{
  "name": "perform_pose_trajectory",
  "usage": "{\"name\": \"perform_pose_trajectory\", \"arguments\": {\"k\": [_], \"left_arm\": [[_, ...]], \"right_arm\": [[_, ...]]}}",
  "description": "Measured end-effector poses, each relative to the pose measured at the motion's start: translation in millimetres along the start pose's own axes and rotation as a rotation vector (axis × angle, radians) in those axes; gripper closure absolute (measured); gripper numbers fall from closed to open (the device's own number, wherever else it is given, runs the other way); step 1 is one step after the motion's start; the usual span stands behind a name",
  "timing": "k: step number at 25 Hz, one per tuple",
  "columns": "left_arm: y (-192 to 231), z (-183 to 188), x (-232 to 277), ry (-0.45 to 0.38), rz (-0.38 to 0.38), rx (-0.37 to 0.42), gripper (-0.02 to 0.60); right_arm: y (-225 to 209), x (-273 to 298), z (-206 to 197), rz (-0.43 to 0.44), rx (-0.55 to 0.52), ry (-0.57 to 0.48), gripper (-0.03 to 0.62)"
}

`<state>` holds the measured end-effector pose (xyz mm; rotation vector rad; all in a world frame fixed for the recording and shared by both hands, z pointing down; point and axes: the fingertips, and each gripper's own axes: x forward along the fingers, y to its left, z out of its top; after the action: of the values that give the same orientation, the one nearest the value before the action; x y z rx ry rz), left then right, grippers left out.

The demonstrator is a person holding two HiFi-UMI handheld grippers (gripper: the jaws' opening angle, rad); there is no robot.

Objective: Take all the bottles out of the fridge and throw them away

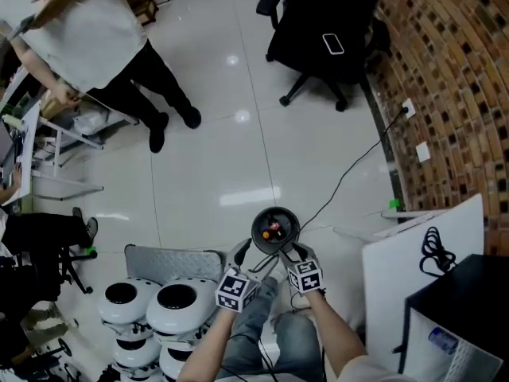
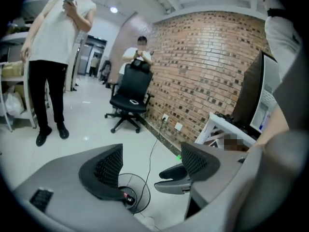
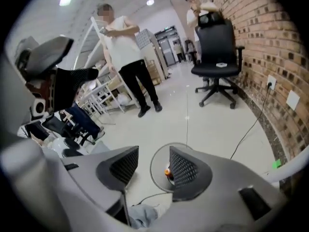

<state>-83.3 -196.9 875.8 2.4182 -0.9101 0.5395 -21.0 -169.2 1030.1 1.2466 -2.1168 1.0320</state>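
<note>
A round black bin (image 1: 274,229) stands on the floor right in front of me, with a bottle (image 1: 276,231) with red and orange on it lying inside. My left gripper (image 1: 241,255) hangs at the bin's near left rim and is open and empty. My right gripper (image 1: 297,253) hangs at the near right rim, its jaws apart with nothing between them. In the right gripper view the bin (image 3: 157,159) shows past the right gripper (image 3: 149,170), with an orange cap (image 3: 167,171) inside. The black fridge (image 1: 469,309) at lower right holds a bottle (image 1: 441,341) with a blue label.
A person (image 1: 87,30) in a white shirt stands at far left. A black office chair (image 1: 322,38) sits by the brick wall (image 1: 453,78). A cable (image 1: 350,169) runs over the floor to the bin. White domed machines (image 1: 155,305) crowd the lower left.
</note>
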Motion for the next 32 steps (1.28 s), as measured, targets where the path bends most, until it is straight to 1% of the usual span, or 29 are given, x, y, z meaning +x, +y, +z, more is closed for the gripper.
{"name": "perform_pose_trajectory", "arguments": {"k": [3, 7, 8, 10, 13, 15, 17, 19, 21, 25, 28, 30, 32], "left_arm": [[-26, 63, -30, -0.061, -0.024, 0.017, 0.215], [-68, 151, -75, -0.173, -0.060, 0.059, 0.215], [-78, 171, -87, -0.195, -0.071, 0.082, 0.215], [-98, 205, -105, -0.228, -0.111, 0.153, 0.215], [-131, 244, -124, -0.266, -0.187, 0.250, 0.215], [-154, 264, -133, -0.293, -0.249, 0.291, 0.215], [-179, 282, -140, -0.321, -0.322, 0.317, 0.215], [-215, 303, -143, -0.348, -0.416, 0.329, 0.215], [-260, 321, -146, -0.369, -0.520, 0.335, 0.215], [-363, 339, -154, -0.386, -0.744, 0.360, 0.215], [-440, 331, -165, -0.371, -0.928, 0.425, 0.215], [-485, 318, -173, -0.360, -1.043, 0.469, 0.215], [-521, 300, -179, -0.350, -1.127, 0.504, 0.215]], "right_arm": [[26, -68, 64, -0.043, 0.023, -0.159, 0.359], [62, -171, 156, -0.074, 0.038, -0.382, 0.356], [68, -197, 174, -0.084, 0.035, -0.434, 0.356], [79, -247, 209, -0.100, 0.017, -0.528, 0.356], [88, -325, 249, -0.154, -0.007, -0.666, 0.356], [89, -372, 260, -0.212, -0.017, -0.763, 0.356], [91, -420, 268, -0.288, -0.035, -0.850, 0.356], [93, -472, 273, -0.378, -0.052, -0.924, 0.356], [93, -527, 267, -0.478, -0.060, -0.984, 0.356], [91, -632, 233, -0.707, -0.063, -1.072, 0.356], [99, -706, 189, -0.910, -0.050, -1.119, 0.356], [107, -748, 153, -1.049, -0.018, -1.137, 0.356], [114, -782, 117, -1.149, 0.028, -1.149, 0.356]]}}
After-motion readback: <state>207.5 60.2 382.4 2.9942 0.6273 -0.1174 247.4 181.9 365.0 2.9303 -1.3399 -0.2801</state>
